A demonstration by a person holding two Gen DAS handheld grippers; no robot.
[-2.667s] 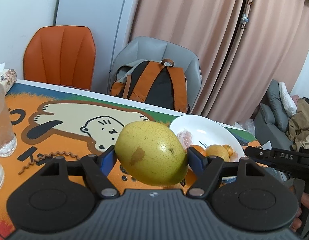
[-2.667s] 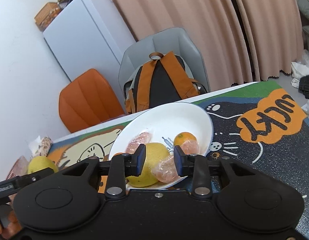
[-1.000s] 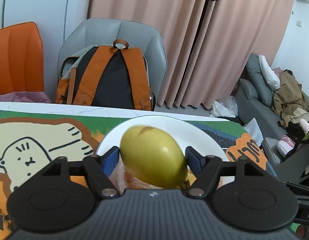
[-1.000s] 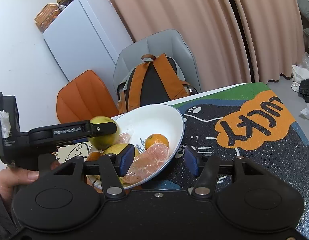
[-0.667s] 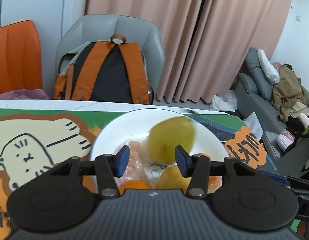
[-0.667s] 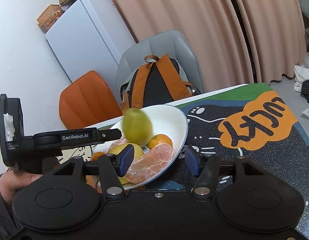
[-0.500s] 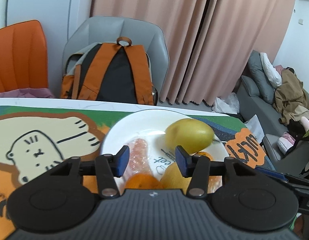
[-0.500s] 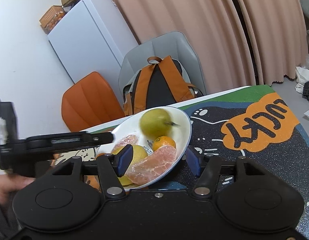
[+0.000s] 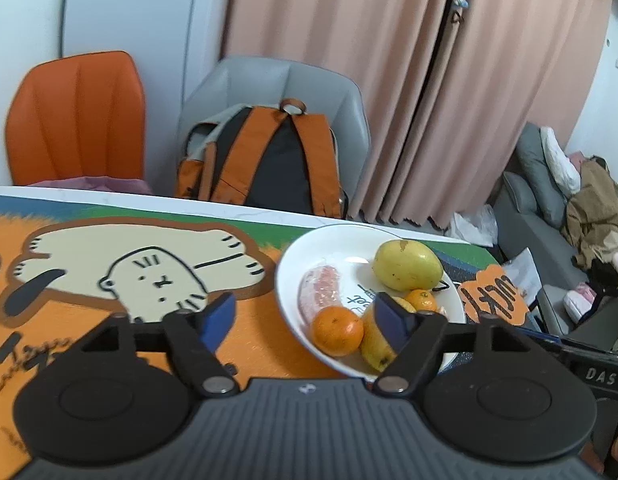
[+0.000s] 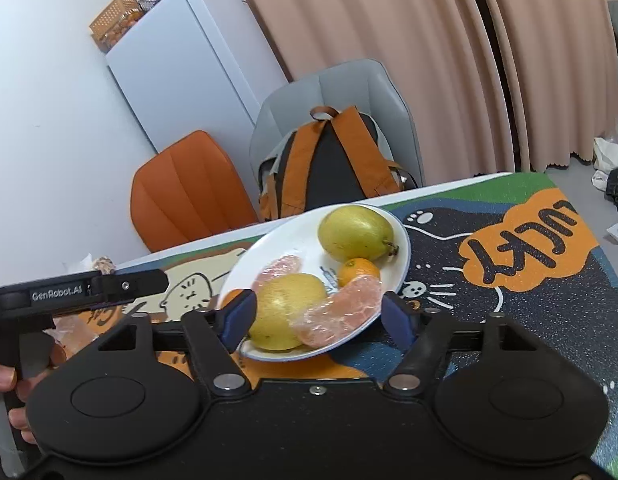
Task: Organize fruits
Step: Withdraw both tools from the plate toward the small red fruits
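Note:
A white plate [image 10: 405,248] on the cartoon mat holds a yellow-green pear [image 10: 355,232] at its far side. With it lie a small orange [image 10: 357,272], a yellow fruit [image 10: 289,308] and two wrapped pomelo segments [image 10: 341,308]. My right gripper [image 10: 319,316] hangs just before the plate's near rim, jaws opening, pads touching nothing. My left gripper [image 9: 305,318] is back and to the left of the plate [image 9: 293,280], jaws opening and empty. The pear [image 9: 407,266] and a bigger orange [image 9: 337,330] also appear in the left wrist view.
An orange-and-black backpack [image 9: 269,160] sits on a grey chair behind the table, beside an orange chair [image 9: 77,116]. A white fridge [image 10: 189,64] stands at the wall. A wrapped item [image 10: 73,332] lies on the mat under the left gripper's body [image 10: 81,292]. A sofa with clothes [image 9: 589,208] is at right.
The pear left my left gripper, dropped onto the plate and rolled to its far side. The left gripper pulled back leftward and widened. The right gripper released the wrapped segment and opened further.

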